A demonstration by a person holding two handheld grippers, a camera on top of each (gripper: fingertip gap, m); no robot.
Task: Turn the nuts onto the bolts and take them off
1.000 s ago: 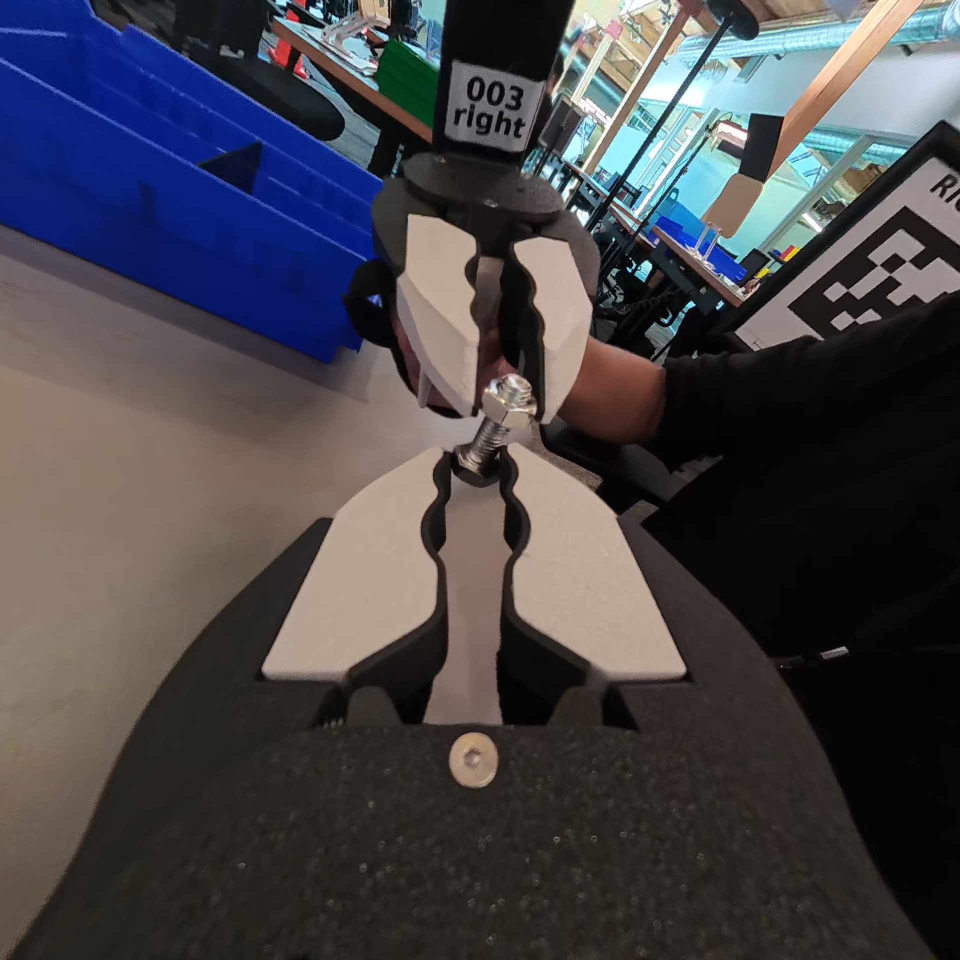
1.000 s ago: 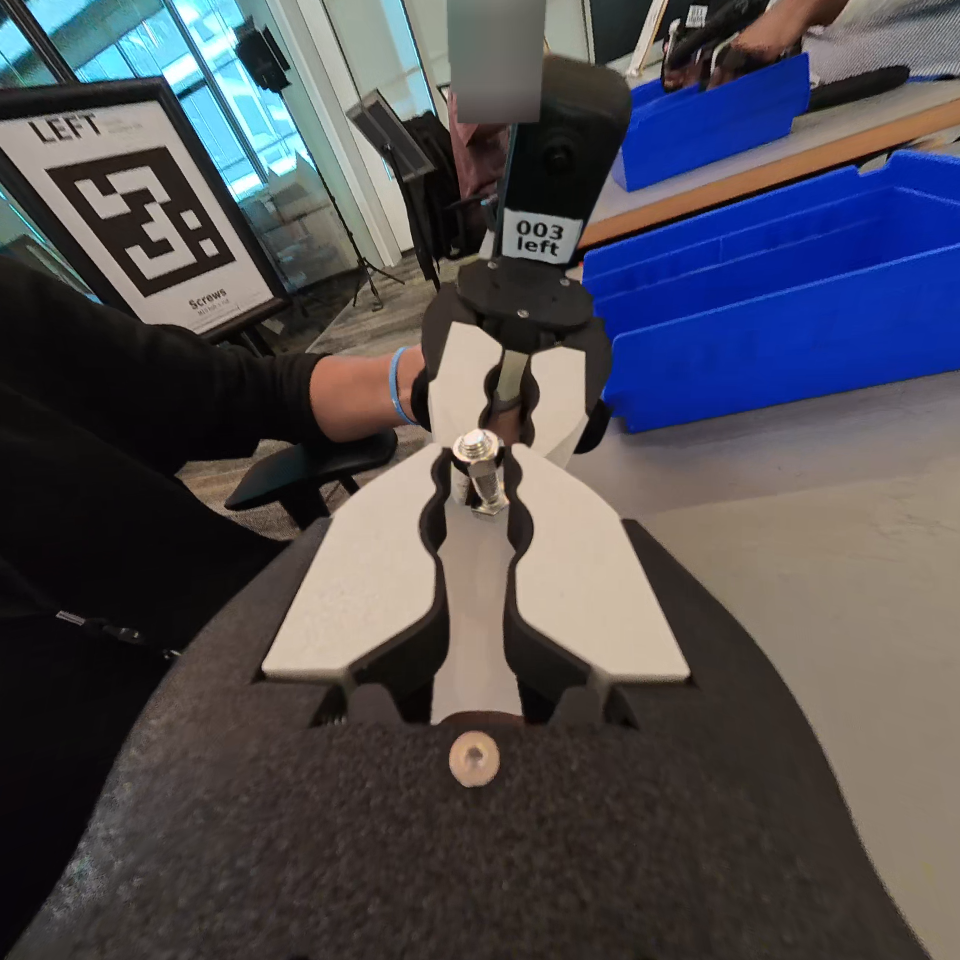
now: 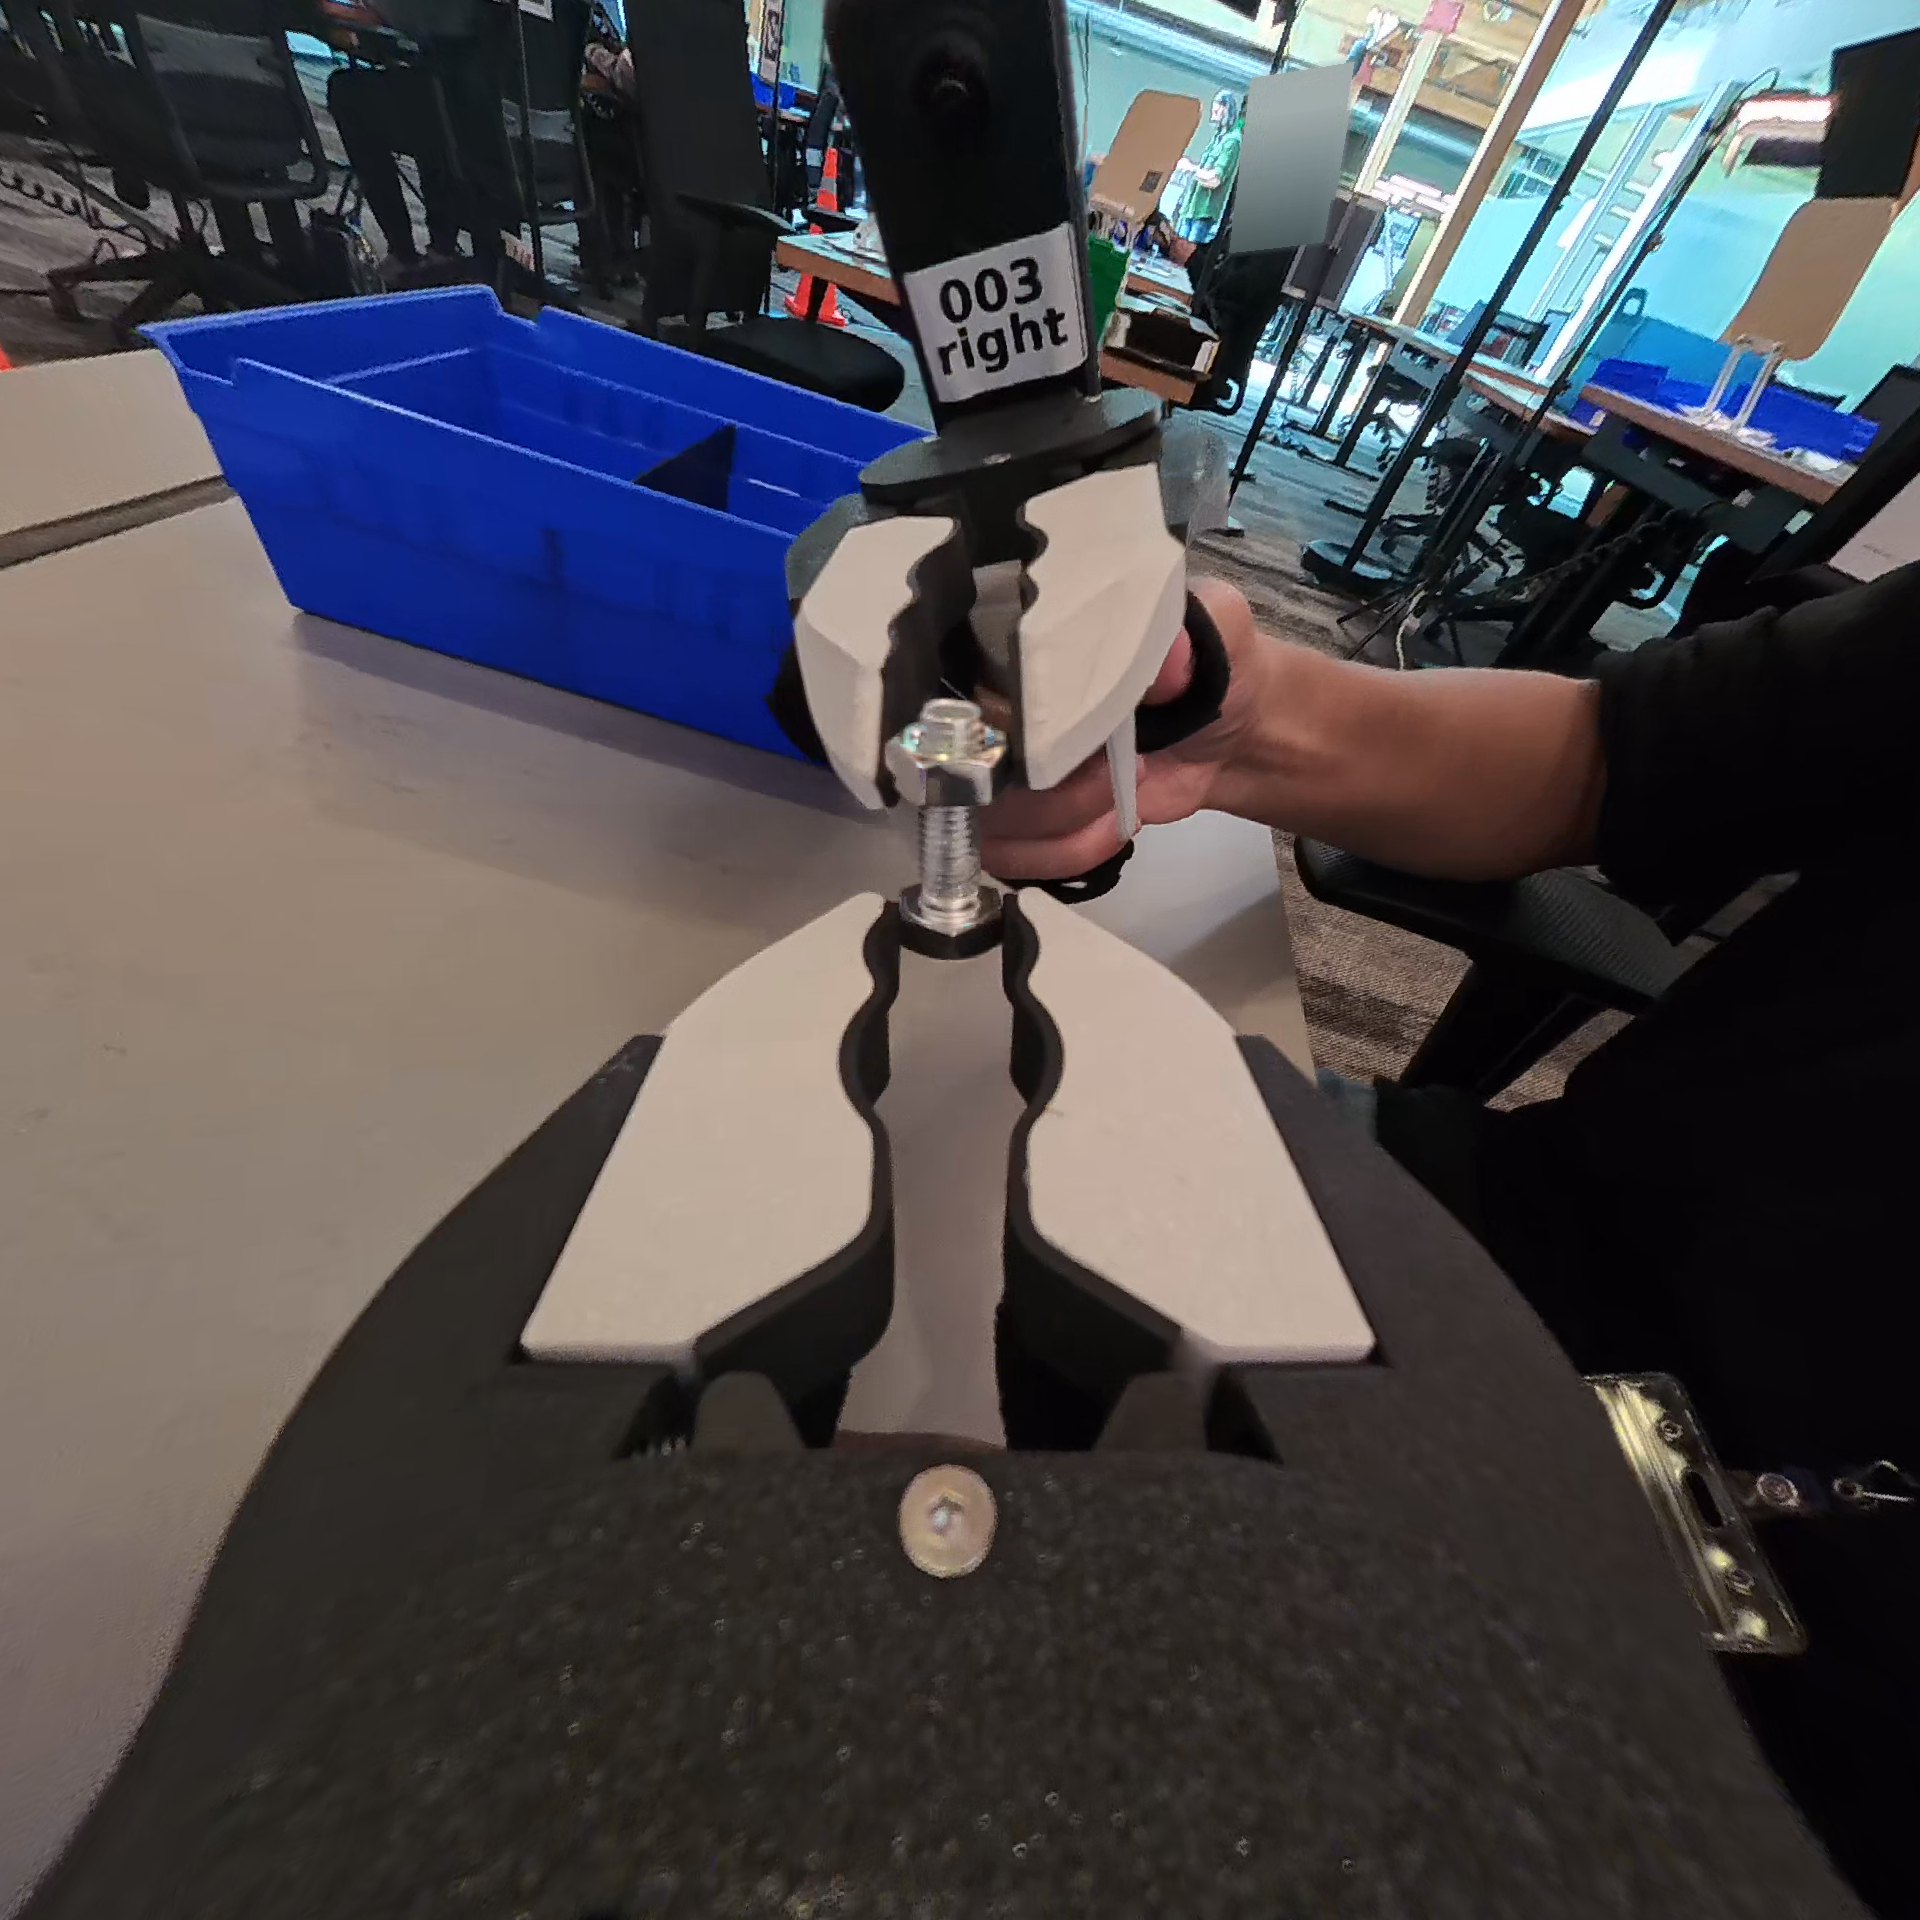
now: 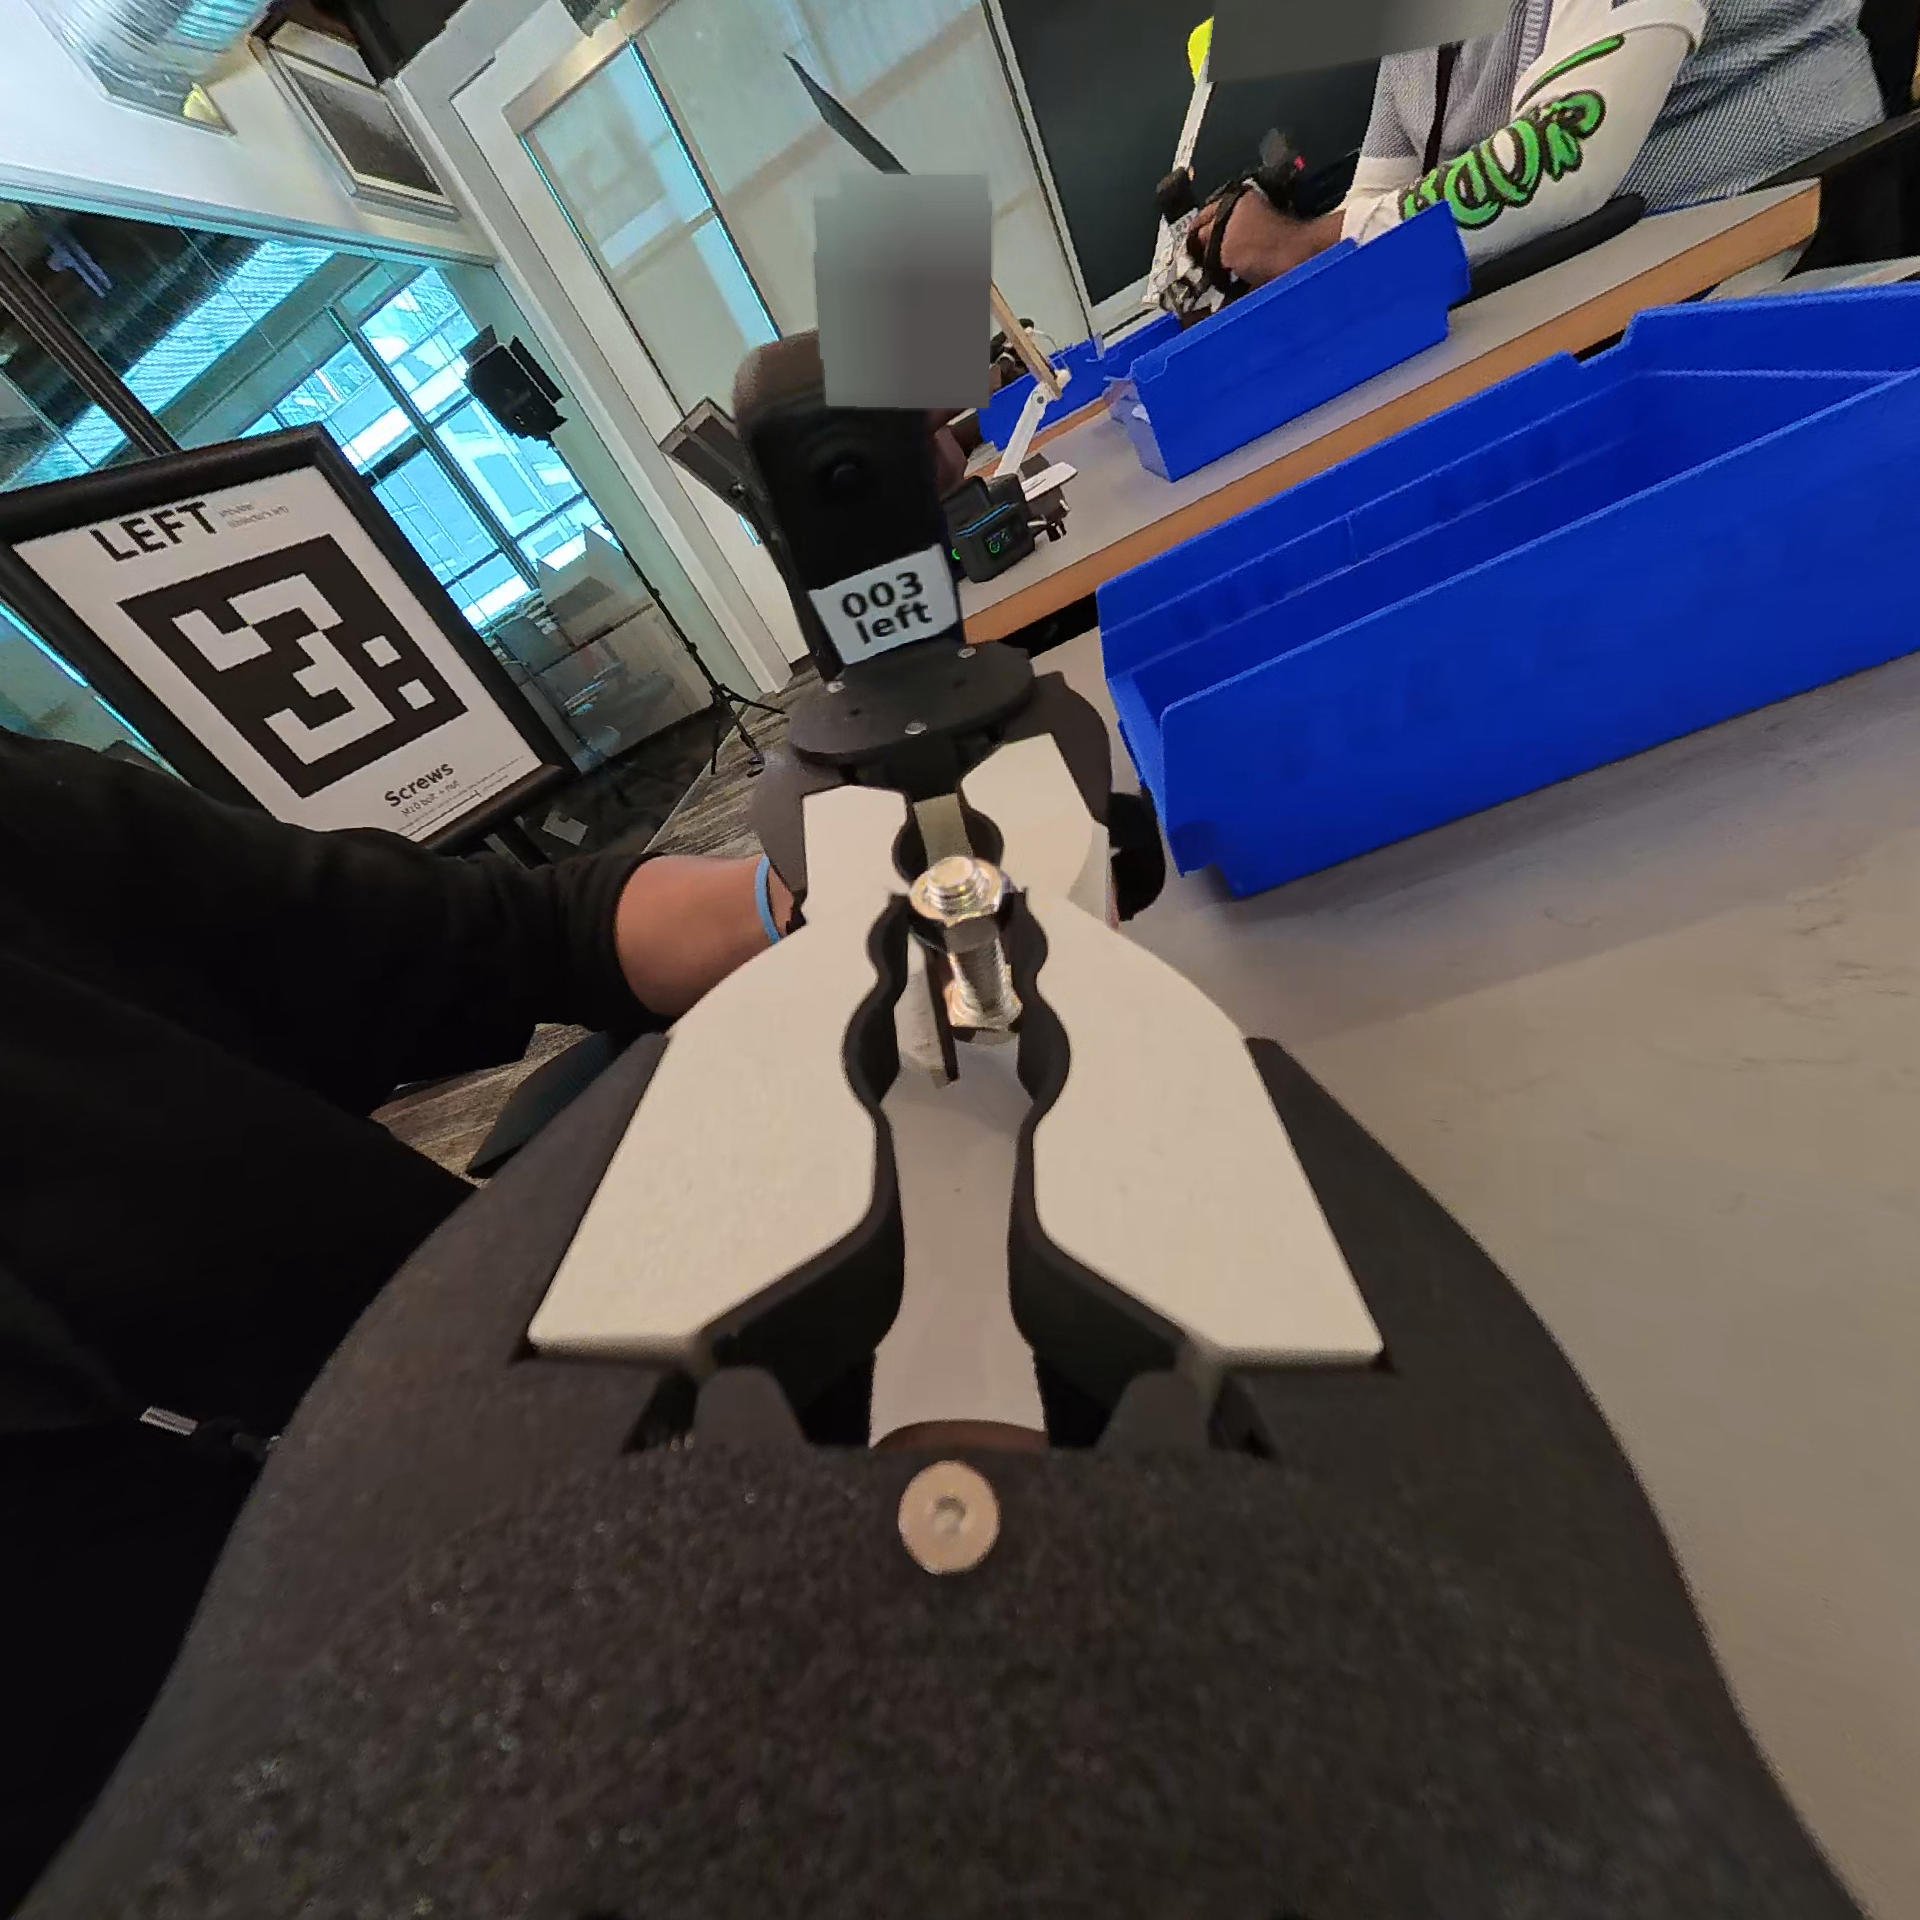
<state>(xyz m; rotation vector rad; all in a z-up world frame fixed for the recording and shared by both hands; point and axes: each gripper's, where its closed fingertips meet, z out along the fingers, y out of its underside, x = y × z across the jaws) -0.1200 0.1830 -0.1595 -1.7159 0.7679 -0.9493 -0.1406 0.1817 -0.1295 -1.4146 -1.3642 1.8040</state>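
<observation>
Bolt head half hidden between the left gripper's (image 3: 943, 914) fingertips.
Left fingers clench the bolt (image 3: 943, 868) head; right gripper (image 4: 956, 914) fingers clench the nut (image 4: 956, 899).

bolt (image 3: 943, 852) between left tool (image 3: 945, 914) and right tool (image 3: 940, 769) | bin (image 3: 499, 520) behind on table (image 3: 312, 935)
</observation>
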